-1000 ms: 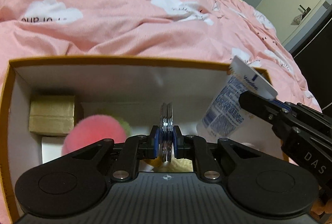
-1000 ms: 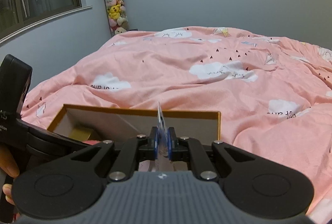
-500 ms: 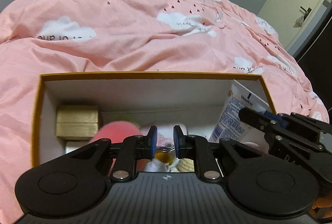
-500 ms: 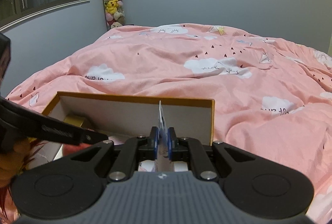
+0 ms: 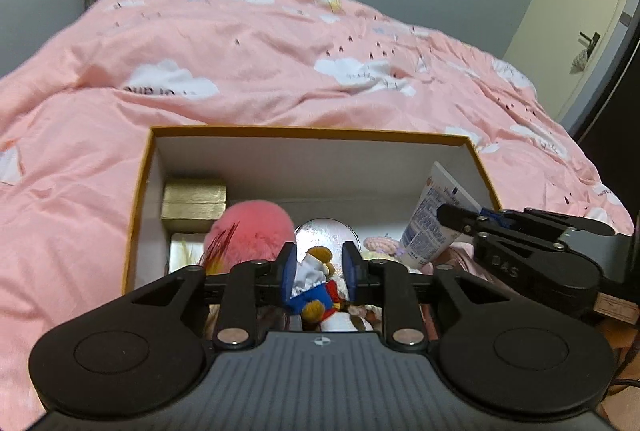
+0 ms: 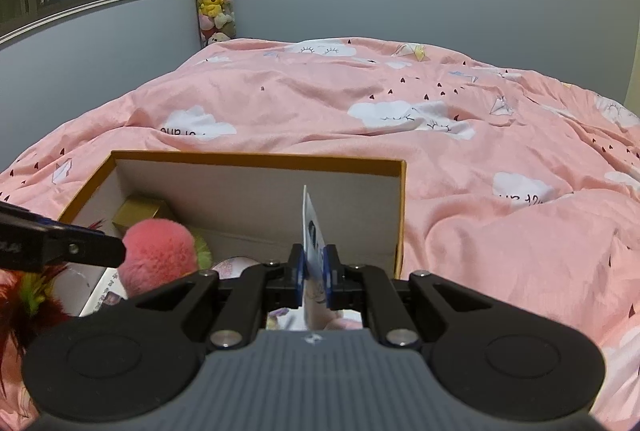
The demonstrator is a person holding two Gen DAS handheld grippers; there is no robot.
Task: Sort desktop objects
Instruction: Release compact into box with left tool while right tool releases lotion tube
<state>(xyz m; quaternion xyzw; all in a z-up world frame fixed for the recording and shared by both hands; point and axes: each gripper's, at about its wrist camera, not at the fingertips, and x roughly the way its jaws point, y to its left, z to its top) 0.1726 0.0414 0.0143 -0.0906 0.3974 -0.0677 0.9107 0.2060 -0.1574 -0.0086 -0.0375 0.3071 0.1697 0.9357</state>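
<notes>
Tongs over the sorting box: left pair spread and empty, right pair pinching a tube.

Left wrist view: left gripper (image 5: pixel 319 269) stands with fingers apart above the orange-rimmed box (image 5: pixel 308 130), nothing between them; a small plush figure (image 5: pixel 316 285) and a round mirror (image 5: pixel 326 233) lie directly below, a pink pompom (image 5: pixel 252 235) to the left, a gold box (image 5: pixel 194 203) far left. Right gripper (image 5: pixel 460 217) enters from the right, clamped on a white tube (image 5: pixel 430 221), print too small to read; "DAS" shows on its body.
Right wrist view: tube (image 6: pixel 312 231) stands upright, long axis vertical, over the box's near right part; release would likely drop it there.
</notes>
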